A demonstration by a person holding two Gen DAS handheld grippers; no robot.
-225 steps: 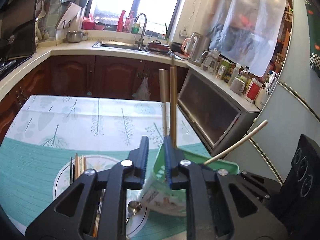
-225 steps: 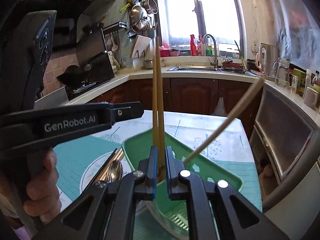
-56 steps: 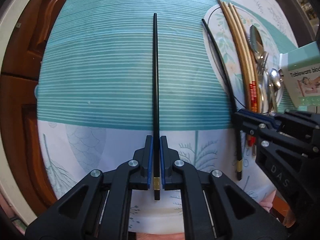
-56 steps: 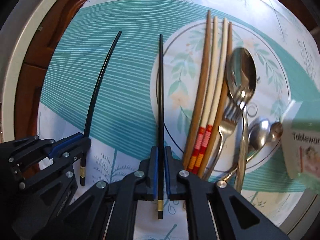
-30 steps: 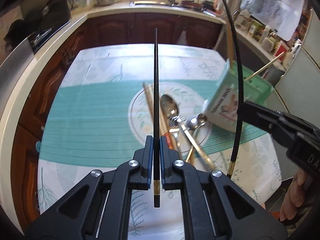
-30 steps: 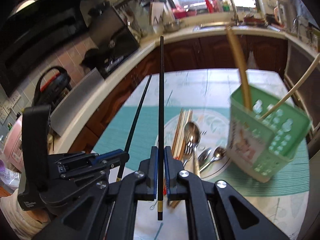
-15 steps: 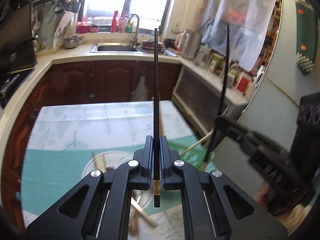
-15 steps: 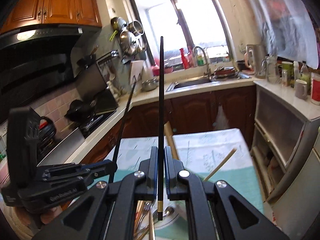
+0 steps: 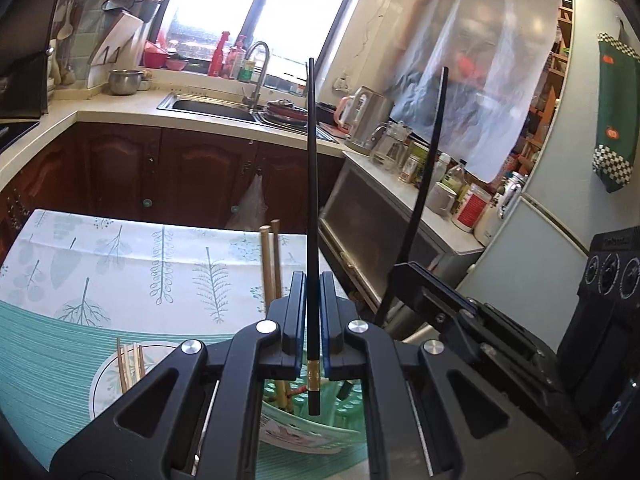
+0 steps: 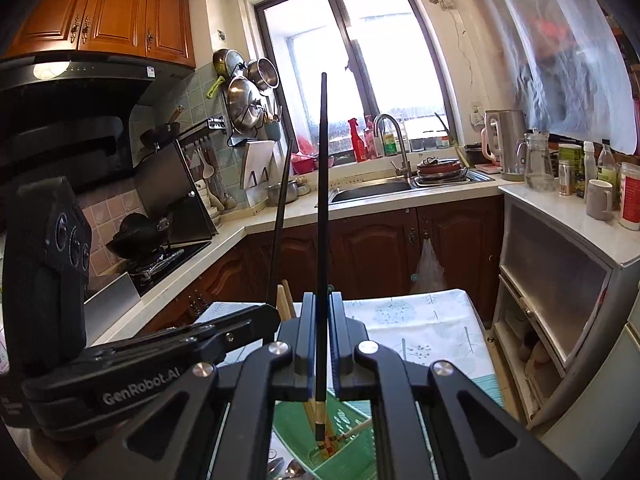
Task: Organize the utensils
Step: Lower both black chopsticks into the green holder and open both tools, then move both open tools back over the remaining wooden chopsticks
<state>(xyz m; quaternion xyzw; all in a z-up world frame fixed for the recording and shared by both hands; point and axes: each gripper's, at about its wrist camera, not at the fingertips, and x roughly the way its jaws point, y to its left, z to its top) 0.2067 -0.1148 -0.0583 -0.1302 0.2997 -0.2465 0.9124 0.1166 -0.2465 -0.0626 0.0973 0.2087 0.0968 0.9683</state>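
My left gripper (image 9: 311,280) is shut on a black chopstick (image 9: 311,200) held upright, its gold-banded end just above the green utensil holder (image 9: 304,432). My right gripper (image 10: 321,302) is shut on a second black chopstick (image 10: 322,200), also upright, its lower end over the green holder (image 10: 296,428). Wooden chopsticks (image 9: 270,264) stand in the holder. More wooden chopsticks (image 9: 128,364) lie on the round plate (image 9: 104,380). Each gripper shows in the other's view: the right one (image 9: 404,276) and the left one (image 10: 264,312).
The table has a leaf-print and teal striped cloth (image 9: 120,264). Spoons (image 10: 288,470) lie beside the holder. A kitchen counter with a sink (image 10: 372,190) runs behind, and a glass-front cabinet (image 10: 560,276) and fridge stand at the right.
Both grippers have lowered with the black chopsticks, bringing their lower ends down over the green holder. Both stay shut.
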